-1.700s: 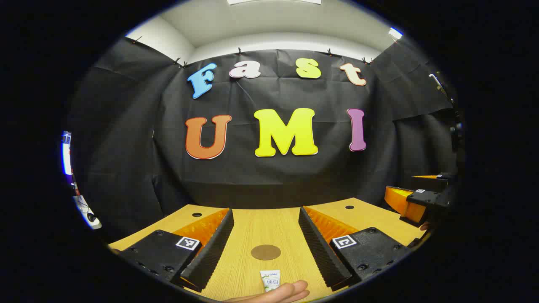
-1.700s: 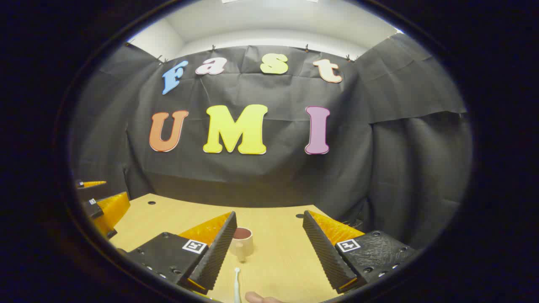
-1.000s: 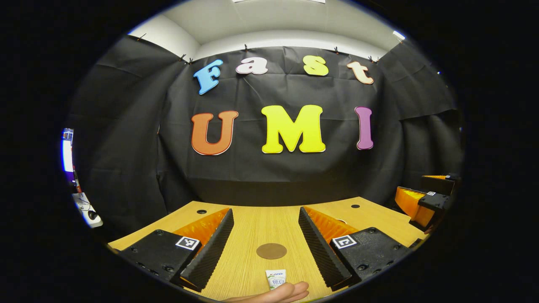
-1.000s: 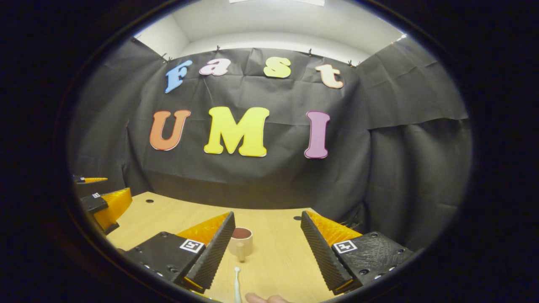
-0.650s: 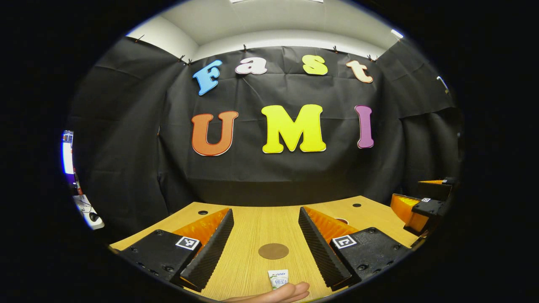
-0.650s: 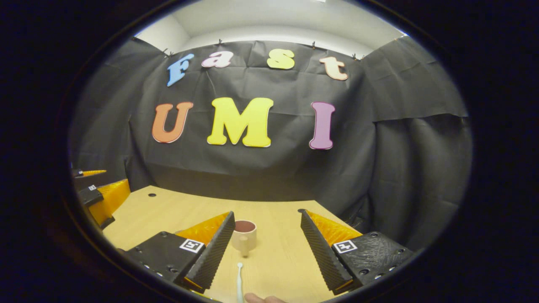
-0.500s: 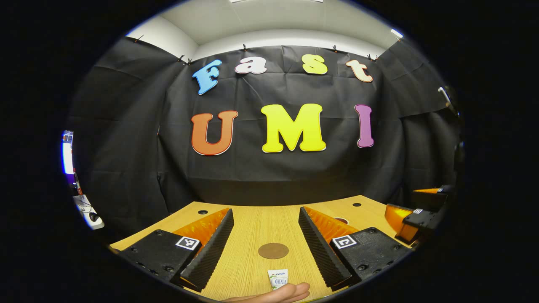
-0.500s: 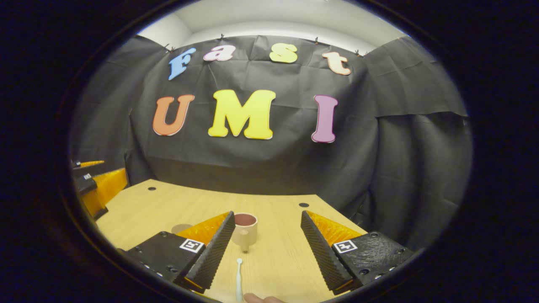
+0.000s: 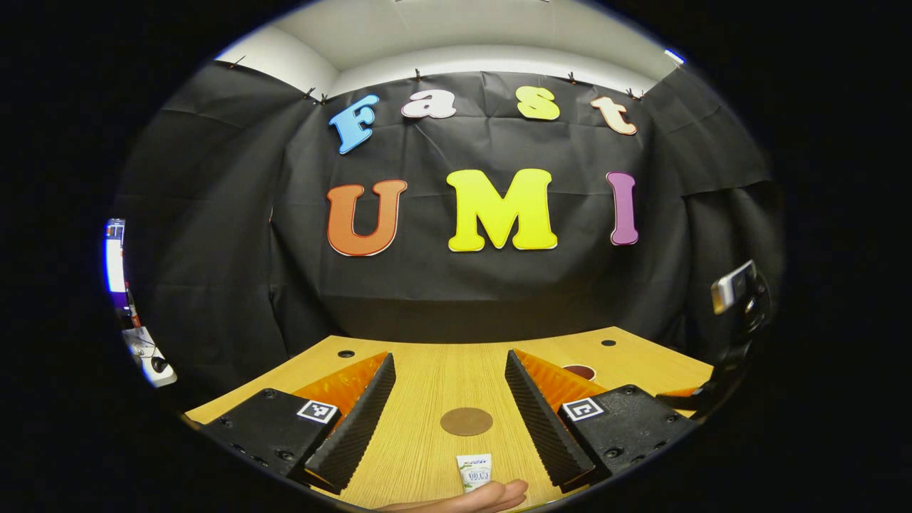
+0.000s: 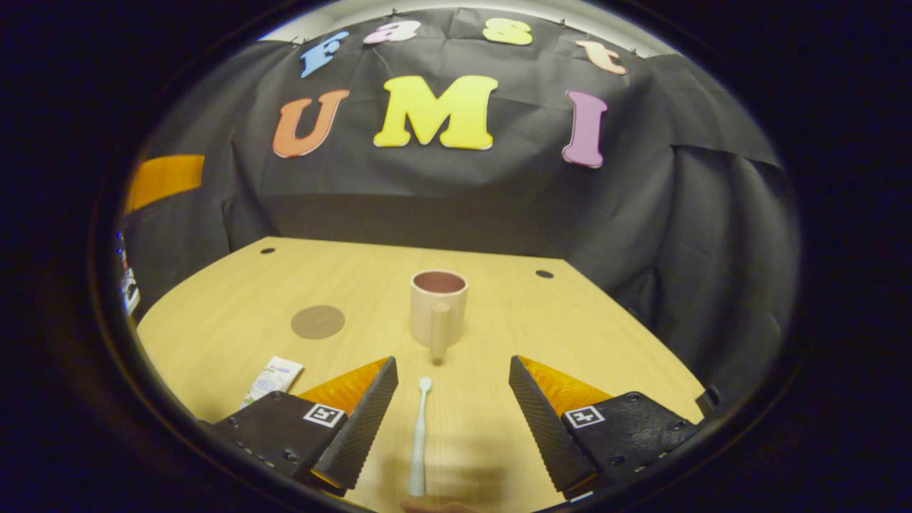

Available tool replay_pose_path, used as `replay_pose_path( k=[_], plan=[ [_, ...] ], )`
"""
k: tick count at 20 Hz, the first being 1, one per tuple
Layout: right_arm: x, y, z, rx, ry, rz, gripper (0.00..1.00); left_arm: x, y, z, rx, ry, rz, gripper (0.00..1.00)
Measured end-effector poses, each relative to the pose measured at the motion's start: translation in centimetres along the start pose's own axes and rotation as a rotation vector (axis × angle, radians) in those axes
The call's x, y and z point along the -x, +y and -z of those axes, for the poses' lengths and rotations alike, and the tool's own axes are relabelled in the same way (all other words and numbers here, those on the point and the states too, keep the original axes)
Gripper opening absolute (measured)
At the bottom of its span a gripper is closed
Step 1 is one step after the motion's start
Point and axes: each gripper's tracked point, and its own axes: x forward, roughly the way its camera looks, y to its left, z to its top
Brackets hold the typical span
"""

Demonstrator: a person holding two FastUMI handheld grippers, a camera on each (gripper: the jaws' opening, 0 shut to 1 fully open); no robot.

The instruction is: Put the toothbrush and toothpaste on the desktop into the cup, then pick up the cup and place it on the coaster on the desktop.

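Note:
In the right gripper view a beige cup point(image 10: 437, 313) with a dark red inside stands upright mid-desk, its handle facing me. A white toothbrush point(image 10: 419, 434) lies lengthwise on the desk between the fingers of my open right gripper point(image 10: 452, 367), head toward the cup. A white toothpaste tube point(image 10: 273, 377) lies to the left, and the round brown coaster point(image 10: 318, 321) sits beyond it. My left gripper point(image 9: 449, 360) is open, low over the desk. The coaster point(image 9: 466, 421) and the tube point(image 9: 475, 470) lie between its fingers. The cup's rim point(image 9: 578, 371) peeks over its right finger.
The wooden desk point(image 10: 584, 320) has small dark holes near its far corners and drops off at the right edge. A person's hand point(image 9: 470, 499) shows at the bottom of the left gripper view. An orange part of the other gripper point(image 10: 165, 178) is at upper left.
My right gripper has risen and tipped downward, so the desk, cup, coaster and tube now show from above. The left gripper has barely moved.

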Motion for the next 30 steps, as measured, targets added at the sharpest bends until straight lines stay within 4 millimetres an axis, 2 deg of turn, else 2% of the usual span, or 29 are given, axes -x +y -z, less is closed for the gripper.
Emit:
replay_pose_path(
  k=[4, 5, 6, 7, 8, 9, 11, 14, 15, 17, 18, 19, 20, 25, 27, 30],
  plan=[
    [-1.3, 1.1, 3.1, -0.017, 0.105, -0.030, 0.99, -0.3, 0.2, 0.5, -0.006, 0.008, -0.003, 0.98],
    [-1.6, 1.3, 3.5, -0.024, 0.124, -0.034, 0.95, -0.5, 0.4, 0.8, -0.004, 0.016, -0.005, 0.98],
    [-2.0, 1.3, 4.2, -0.033, 0.146, -0.032, 0.99, -0.8, 0.5, 1.3, 0.002, 0.030, -0.009, 0.98],
    [-2.2, 1.3, 4.7, -0.043, 0.166, -0.031, 0.93, -0.9, 0.7, 1.6, 0.010, 0.042, -0.016, 0.98],
    [-2.6, 1.4, 5.4, -0.050, 0.186, -0.034, 0.94, -1.0, 1.2, 1.9, 0.017, 0.051, -0.025, 0.98],
    [-2.9, 1.4, 5.8, -0.056, 0.206, -0.030, 0.82, -1.2, 1.4, 2.0, 0.021, 0.058, -0.035, 0.98],
    [-2.8, 1.6, 6.6, -0.064, 0.243, -0.039, 0.71, -1.2, 1.4, 2.2, 0.025, 0.062, -0.040, 0.98],
    [-3.1, 2.0, 6.8, -0.067, 0.255, -0.052, 0.69, -1.6, 0.3, 2.7, 0.034, 0.075, -0.014, 0.98],
    [-3.3, 1.9, 6.7, -0.070, 0.254, -0.049, 0.42, -1.7, 0.0, 3.0, 0.034, 0.084, -0.004, 0.98],
    [-3.4, 2.0, 6.7, -0.068, 0.254, -0.057, 0.29, -1.8, -0.1, 3.5, 0.033, 0.100, 0.001, 0.98],
    [-3.7, 2.2, 6.5, -0.064, 0.242, -0.071, 0.29, -1.9, -0.1, 3.7, 0.034, 0.109, 0.002, 0.98],
    [-3.7, 1.9, 6.7, -0.064, 0.253, -0.054, 0.24, -2.0, -0.3, 4.0, 0.035, 0.121, 0.004, 0.98],
    [-3.7, 1.9, 6.5, -0.072, 0.247, -0.052, 0.05, -2.1, -0.3, 4.4, 0.038, 0.132, 0.003, 0.98],
    [-3.4, 1.7, 6.8, -0.085, 0.253, -0.076, 0.04, -2.5, -0.2, 7.1, 0.083, 0.236, -0.001, 0.99],
    [-3.1, 1.7, 6.7, -0.100, 0.242, -0.096, 0.04, -2.2, -0.3, 9.0, 0.101, 0.305, -0.007, 0.99],
    [-2.7, 1.3, 6.1, -0.120, 0.212, -0.114, 0.04, -1.0, -1.3, 13.0, 0.098, 0.420, 0.009, 0.99]
  ],
)
